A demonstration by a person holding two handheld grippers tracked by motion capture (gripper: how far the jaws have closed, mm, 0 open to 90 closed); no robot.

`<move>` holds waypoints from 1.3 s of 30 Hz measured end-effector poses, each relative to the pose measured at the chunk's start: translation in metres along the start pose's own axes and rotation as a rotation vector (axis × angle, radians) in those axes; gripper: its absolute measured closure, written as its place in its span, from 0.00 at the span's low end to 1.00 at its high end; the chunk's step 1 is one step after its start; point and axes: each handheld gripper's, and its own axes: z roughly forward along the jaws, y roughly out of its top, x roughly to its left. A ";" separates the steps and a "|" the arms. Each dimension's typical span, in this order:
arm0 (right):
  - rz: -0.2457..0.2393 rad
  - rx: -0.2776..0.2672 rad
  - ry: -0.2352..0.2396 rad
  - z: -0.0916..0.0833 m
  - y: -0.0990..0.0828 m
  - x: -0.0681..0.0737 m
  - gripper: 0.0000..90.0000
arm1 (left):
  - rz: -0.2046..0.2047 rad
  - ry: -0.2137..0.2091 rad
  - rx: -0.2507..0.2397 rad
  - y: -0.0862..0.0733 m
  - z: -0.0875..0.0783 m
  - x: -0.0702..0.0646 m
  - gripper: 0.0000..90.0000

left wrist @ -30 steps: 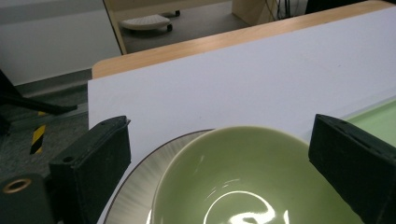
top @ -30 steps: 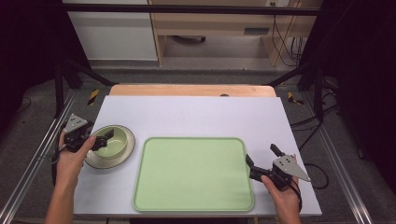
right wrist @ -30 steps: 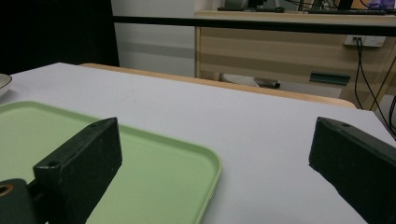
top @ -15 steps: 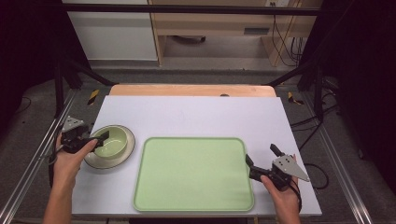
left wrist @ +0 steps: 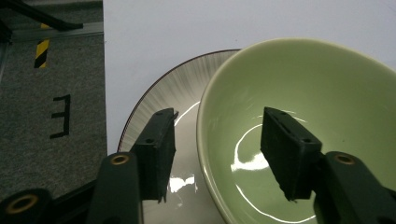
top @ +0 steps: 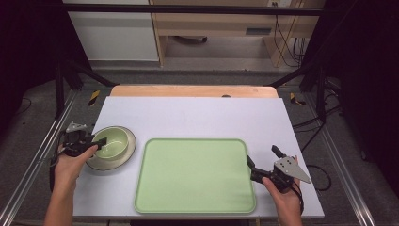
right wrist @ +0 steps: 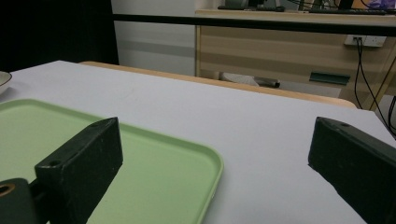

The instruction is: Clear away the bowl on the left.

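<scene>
Your left gripper (top: pixel 96 142) is open and straddles the near wall of the green bowl (left wrist: pixel 299 121): one jaw inside, one outside over the striped plate (left wrist: pixel 161 100). That placement reads as a rim pinch being set up, not yet closed. The bowl sits on the plate at the table's (top: pixel 197 115) left side, just beside the green tray (top: pixel 195 174). Your right gripper (top: pixel 264 162) rests open and empty at the tray's right edge, probably waiting or ready to steady it.
</scene>
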 end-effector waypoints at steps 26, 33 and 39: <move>0.000 0.000 0.019 -0.002 0.001 -0.001 0.04 | -0.075 -0.027 0.076 -0.006 0.008 0.007 0.87; -0.006 0.006 0.023 -0.001 0.002 0.002 0.04 | -0.079 -0.019 0.084 -0.005 0.008 0.007 0.91; -0.003 0.004 0.020 -0.002 0.002 0.001 0.04 | -0.093 -0.024 0.083 -0.005 0.008 0.007 0.91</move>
